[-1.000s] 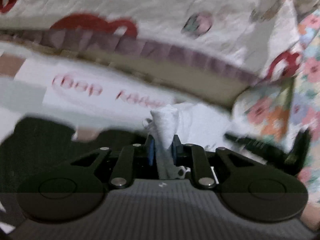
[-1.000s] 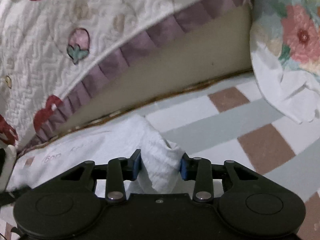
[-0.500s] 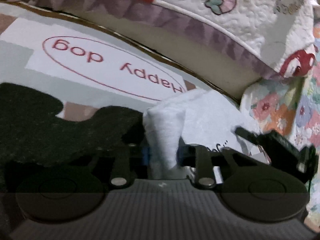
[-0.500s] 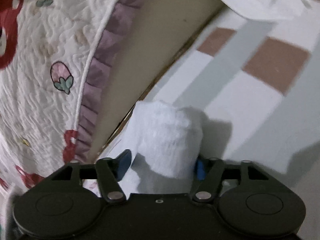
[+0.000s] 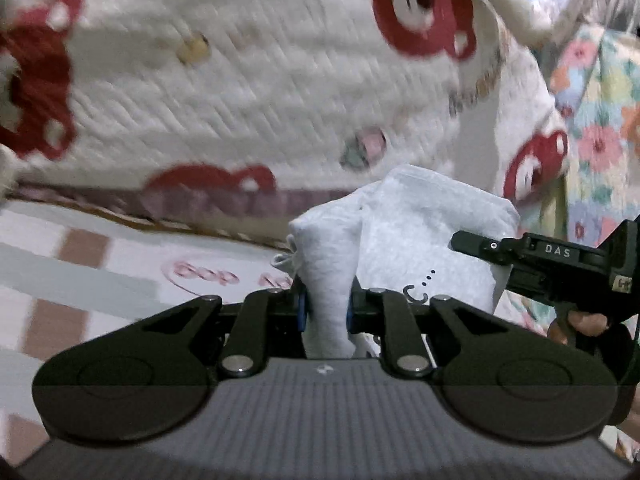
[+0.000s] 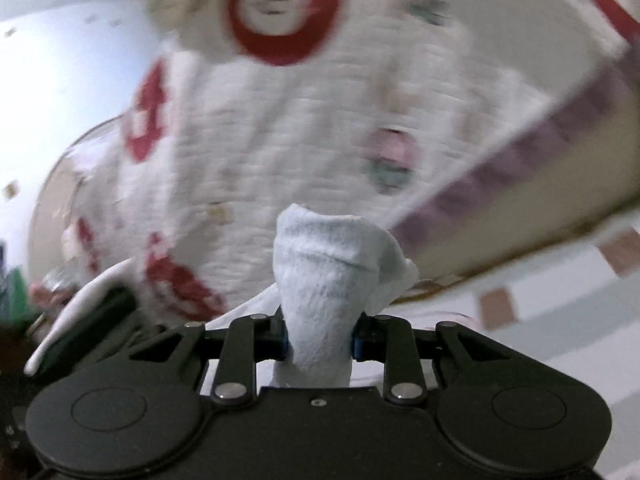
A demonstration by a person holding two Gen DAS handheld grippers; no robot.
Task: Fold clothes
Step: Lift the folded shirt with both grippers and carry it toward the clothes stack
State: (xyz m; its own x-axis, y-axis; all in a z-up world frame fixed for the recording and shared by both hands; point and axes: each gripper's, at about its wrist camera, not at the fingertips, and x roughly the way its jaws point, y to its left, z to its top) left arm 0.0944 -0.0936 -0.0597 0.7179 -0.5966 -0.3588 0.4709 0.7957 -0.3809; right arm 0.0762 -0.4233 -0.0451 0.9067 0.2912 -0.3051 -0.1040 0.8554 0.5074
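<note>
Garment [image 5: 404, 236] raised (between both claws)

The garment [image 5: 420, 232] was white with small black lettering. The quilt [image 5: 260, 80] looked cream with red, perhaps bear-shaped, motifs. The sheet [image 5: 60, 272] wore brown, grey and white checks.

Two grippers [image 5: 325, 307] [image 6: 320, 340], one white garment [image 5: 420, 236], one quilt [image 5: 260, 92].

Garment [image 5: 420, 236] hangs between both tools, quilt [image 5: 260, 92] behind.
</note>
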